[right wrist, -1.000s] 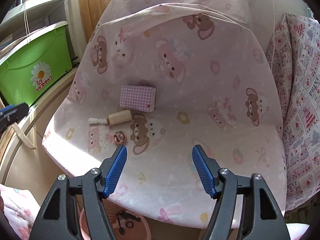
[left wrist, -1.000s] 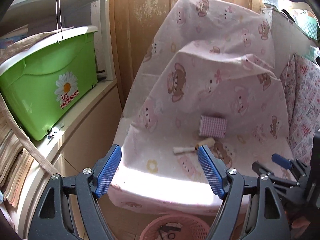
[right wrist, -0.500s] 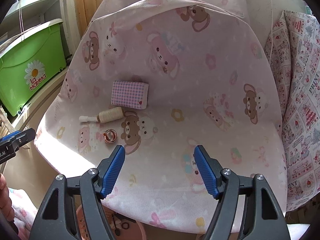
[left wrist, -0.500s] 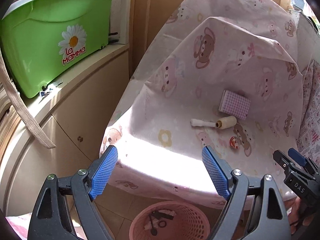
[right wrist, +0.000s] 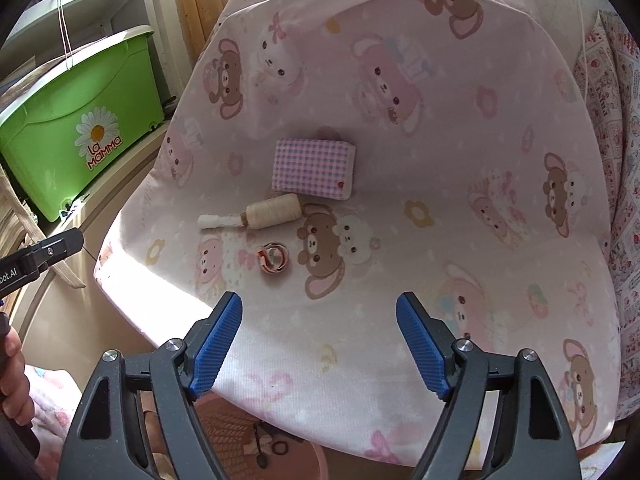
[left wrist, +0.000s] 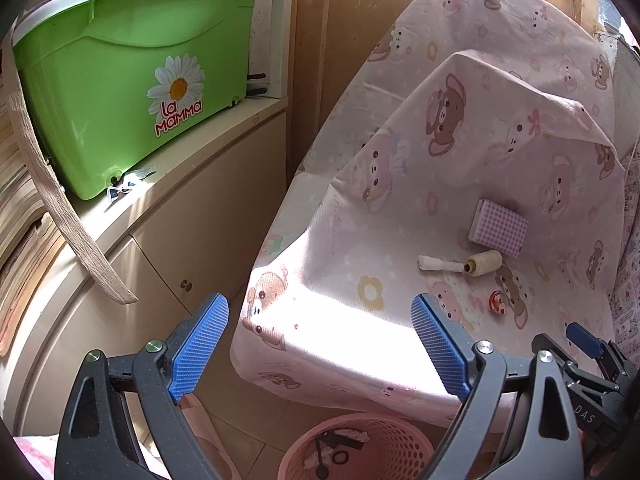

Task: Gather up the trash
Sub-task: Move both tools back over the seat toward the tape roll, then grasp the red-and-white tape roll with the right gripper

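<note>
A cream thread spool (right wrist: 273, 211) (left wrist: 485, 263) with a white rolled scrap (right wrist: 218, 221) beside it lies on a pink bear-print cover (right wrist: 420, 128) (left wrist: 400, 216). A pink checked pad (right wrist: 313, 168) (left wrist: 501, 228) sits just behind it. A small red-and-white coiled ring (right wrist: 273, 257) (left wrist: 497, 301) lies in front. A pink mesh bin (left wrist: 360, 446) (right wrist: 228, 428) holding scraps stands on the floor below the cover's front edge. My left gripper (left wrist: 319, 350) is open and empty above the bin, left of the cover. My right gripper (right wrist: 319, 342) is open and empty, above the cover's front edge.
A green plastic box (left wrist: 128, 92) stands on a beige cabinet ledge (left wrist: 192, 152) to the left. A tan strap (left wrist: 60, 208) hangs beside it. A wooden door (left wrist: 348, 40) is behind. Patterned fabric (right wrist: 616, 152) hangs at the right.
My left gripper has swung left and down, so the bin and cabinet show more. My right gripper has moved closer to the items on the cover. Both stay open.
</note>
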`<move>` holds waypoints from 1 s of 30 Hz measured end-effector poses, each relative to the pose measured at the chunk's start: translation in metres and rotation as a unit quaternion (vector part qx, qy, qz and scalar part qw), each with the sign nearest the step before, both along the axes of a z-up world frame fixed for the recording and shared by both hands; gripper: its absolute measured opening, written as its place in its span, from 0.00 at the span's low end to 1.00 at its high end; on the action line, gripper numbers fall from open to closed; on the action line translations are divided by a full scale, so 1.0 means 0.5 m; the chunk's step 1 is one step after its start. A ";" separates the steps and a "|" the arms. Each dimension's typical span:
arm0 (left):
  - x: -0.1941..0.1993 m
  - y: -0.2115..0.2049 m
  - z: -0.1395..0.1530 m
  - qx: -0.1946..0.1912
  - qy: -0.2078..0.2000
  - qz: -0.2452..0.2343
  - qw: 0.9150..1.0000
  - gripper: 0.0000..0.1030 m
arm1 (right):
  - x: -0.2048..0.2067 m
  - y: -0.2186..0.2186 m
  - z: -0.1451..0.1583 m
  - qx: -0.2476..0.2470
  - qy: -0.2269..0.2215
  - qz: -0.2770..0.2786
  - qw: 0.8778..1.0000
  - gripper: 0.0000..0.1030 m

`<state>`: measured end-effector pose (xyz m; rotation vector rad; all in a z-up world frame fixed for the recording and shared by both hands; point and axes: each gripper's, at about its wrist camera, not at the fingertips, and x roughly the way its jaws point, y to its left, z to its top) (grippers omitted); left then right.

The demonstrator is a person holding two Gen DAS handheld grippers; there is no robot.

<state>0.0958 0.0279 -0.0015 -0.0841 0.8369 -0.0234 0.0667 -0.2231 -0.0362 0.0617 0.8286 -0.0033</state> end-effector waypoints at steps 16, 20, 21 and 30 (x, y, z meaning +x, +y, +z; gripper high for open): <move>0.031 -0.019 -0.030 0.028 0.007 0.014 0.999 0.89 | 0.113 0.068 -0.044 -0.042 0.009 0.016 0.999 0.67; 0.036 -0.029 -0.037 0.026 0.011 0.009 1.000 0.89 | 0.118 0.069 -0.050 -0.043 0.012 0.019 0.999 0.53; 0.037 -0.029 -0.039 0.017 0.013 0.007 1.000 0.89 | 0.119 0.069 -0.051 -0.043 0.013 0.020 0.999 0.47; 0.039 -0.040 -0.036 -0.008 0.017 -0.002 1.000 0.89 | 0.103 0.045 -0.038 -0.032 0.010 0.021 0.999 0.08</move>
